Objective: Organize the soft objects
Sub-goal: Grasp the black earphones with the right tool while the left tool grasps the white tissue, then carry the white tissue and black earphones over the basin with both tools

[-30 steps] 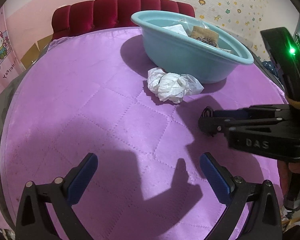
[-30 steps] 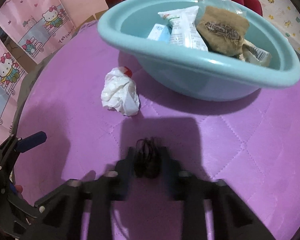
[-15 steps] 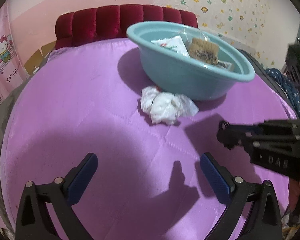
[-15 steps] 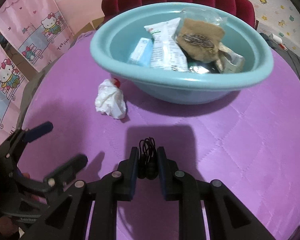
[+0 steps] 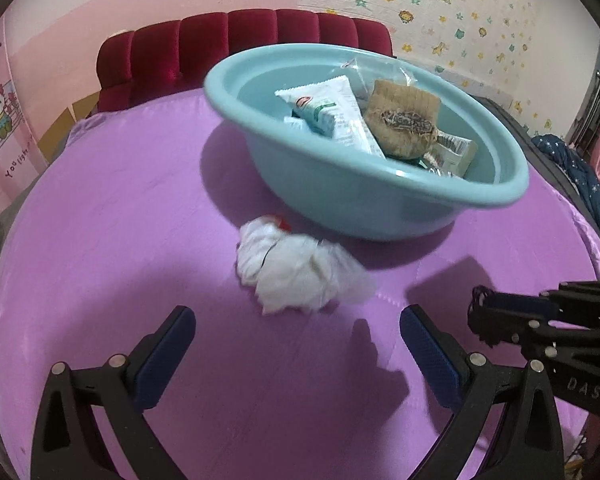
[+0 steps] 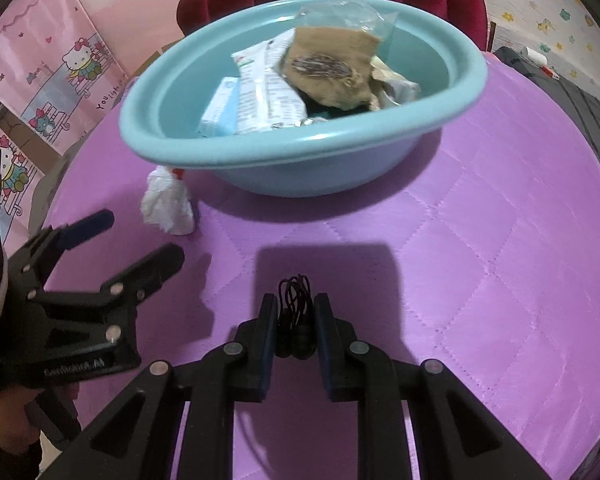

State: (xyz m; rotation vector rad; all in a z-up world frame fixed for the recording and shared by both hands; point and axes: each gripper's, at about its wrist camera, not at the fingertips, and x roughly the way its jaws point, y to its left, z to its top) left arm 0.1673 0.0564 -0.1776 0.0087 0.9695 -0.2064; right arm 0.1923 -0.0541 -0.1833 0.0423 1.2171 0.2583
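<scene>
A light blue basin (image 5: 380, 208) (image 6: 300, 152) stands on the purple quilted bed and holds several soft packets, among them a white sachet (image 5: 332, 112) and a brown pouch (image 6: 328, 68). A crumpled white plastic bag (image 5: 296, 268) (image 6: 168, 204) lies beside the basin. My left gripper (image 5: 296, 340) is open and empty, just short of the white bag. My right gripper (image 6: 296, 312) is shut on a bundle of thin black cord (image 6: 296, 300) and holds it above the bed in front of the basin. It also shows in the left wrist view (image 5: 484, 312).
The purple quilt (image 6: 480, 260) covers a round bed with a red tufted headboard (image 5: 244, 48) behind the basin. Pink cartoon curtains (image 6: 40, 80) hang on the left. A dark starred cloth (image 5: 580, 176) lies off the bed's right edge.
Both grippers have moved forward, toward the basin and the white bag. The right gripper has stayed shut on the black cord. The left gripper has stayed open.
</scene>
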